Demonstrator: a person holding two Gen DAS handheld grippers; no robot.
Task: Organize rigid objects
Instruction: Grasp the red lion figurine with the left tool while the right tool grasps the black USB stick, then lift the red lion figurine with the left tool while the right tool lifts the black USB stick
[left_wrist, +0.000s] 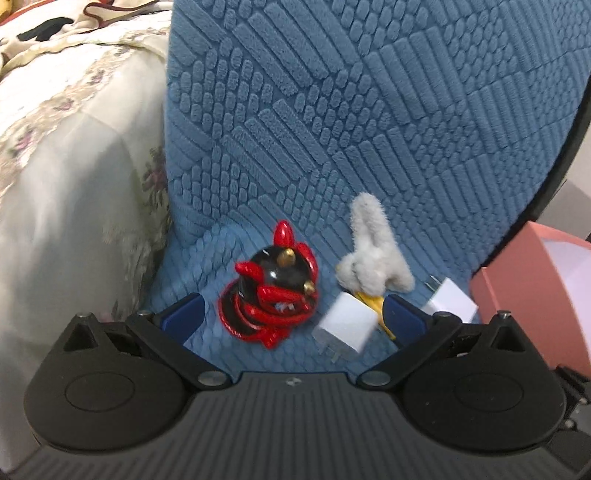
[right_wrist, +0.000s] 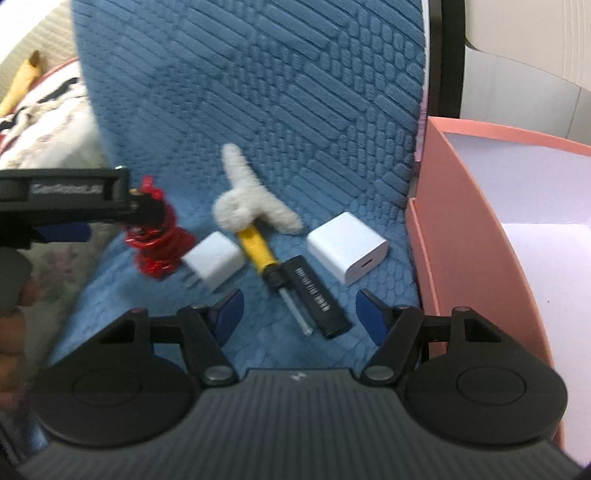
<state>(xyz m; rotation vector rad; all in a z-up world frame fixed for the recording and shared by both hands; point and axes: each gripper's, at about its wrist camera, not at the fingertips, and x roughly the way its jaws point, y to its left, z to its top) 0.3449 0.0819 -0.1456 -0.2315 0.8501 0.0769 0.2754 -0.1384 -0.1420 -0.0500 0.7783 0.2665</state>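
The red and black figurine (left_wrist: 271, 291) stood on the blue mat (left_wrist: 332, 110) just ahead of the wide-open, empty left gripper (left_wrist: 291, 314), left of the near white charger (left_wrist: 345, 325), while the right gripper (right_wrist: 299, 314), also wide open, hovered nearer the black stick (right_wrist: 317, 295).

- Blue mat (right_wrist: 258, 92): plush cloth, embossed with raised ribs and pebbles; matt
- Red-and-black figurine (left_wrist: 275, 291): hard, glossy, lacquer-like sheen
- White fuzzy piece (right_wrist: 247, 199): fluffy, chenille-like pile
- Two white chargers (right_wrist: 347, 247) (right_wrist: 214, 260): smooth plastic, satin; metal prongs on one
- Pink box (right_wrist: 461, 206): smooth matt card; white inside
- Gripper housing (right_wrist: 295, 424): ribbed matt black plastic
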